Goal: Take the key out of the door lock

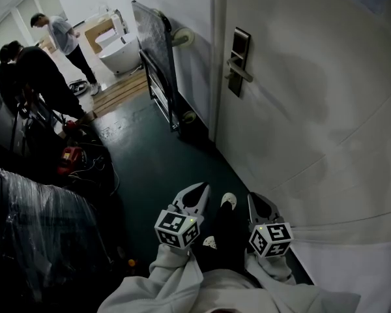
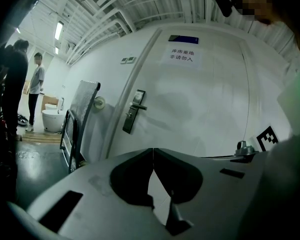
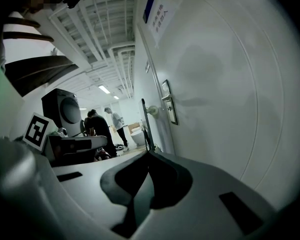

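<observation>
The white door (image 1: 313, 109) fills the right of the head view. Its dark lock plate with a lever handle (image 1: 238, 62) sits well ahead of both grippers. The same lock plate (image 2: 133, 111) shows in the left gripper view, and small and far off (image 3: 168, 104) in the right gripper view. I cannot make out a key on it at this distance. My left gripper (image 1: 201, 189) is low near my body, its jaws shut and empty, the tips meeting (image 2: 153, 150). My right gripper (image 1: 251, 199) is beside it, nearer the door, also shut on nothing (image 3: 148, 153).
A metal trolley with a mesh panel (image 1: 155, 51) stands against the wall just left of the door. Beyond it is a white bathtub (image 1: 120, 51). Two people (image 1: 39, 77) stand at the far left. A plastic-wrapped load (image 1: 32, 233) and a red tool (image 1: 70, 155) are on the left of the dark floor.
</observation>
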